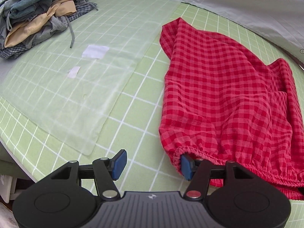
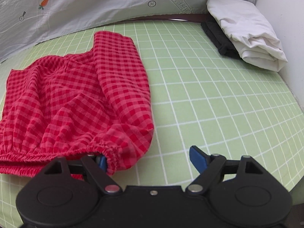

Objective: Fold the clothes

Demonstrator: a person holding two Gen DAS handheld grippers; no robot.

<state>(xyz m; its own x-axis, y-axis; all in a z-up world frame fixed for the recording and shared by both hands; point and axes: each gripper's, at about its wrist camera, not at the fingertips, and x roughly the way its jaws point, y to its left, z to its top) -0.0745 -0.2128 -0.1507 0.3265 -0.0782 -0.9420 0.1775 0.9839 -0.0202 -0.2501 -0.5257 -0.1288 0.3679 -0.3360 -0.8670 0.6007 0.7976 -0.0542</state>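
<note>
Red checked shorts (image 1: 224, 98) lie spread on the green grid mat (image 1: 136, 114), with the elastic waistband (image 1: 197, 151) nearest the cameras. My left gripper (image 1: 153, 165) is open at the waistband's left corner. Its right fingertip (image 1: 187, 166) is tucked against or under the gathered edge, and its left fingertip (image 1: 118, 164) is over bare mat. In the right wrist view the shorts (image 2: 76, 98) fill the left half. My right gripper (image 2: 150, 161) is open at the waistband's right corner (image 2: 112, 153). Its left fingertip (image 2: 101, 162) is partly hidden by fabric, and its right fingertip (image 2: 197, 159) is free.
A heap of unfolded clothes (image 1: 38, 15) sits at the far left of the mat. A translucent sheet (image 1: 85, 76) lies flat beside the shorts. A folded white garment (image 2: 247, 32) on a dark one (image 2: 218, 38) rests at the far right. A grey printed cloth (image 2: 85, 5) hangs behind.
</note>
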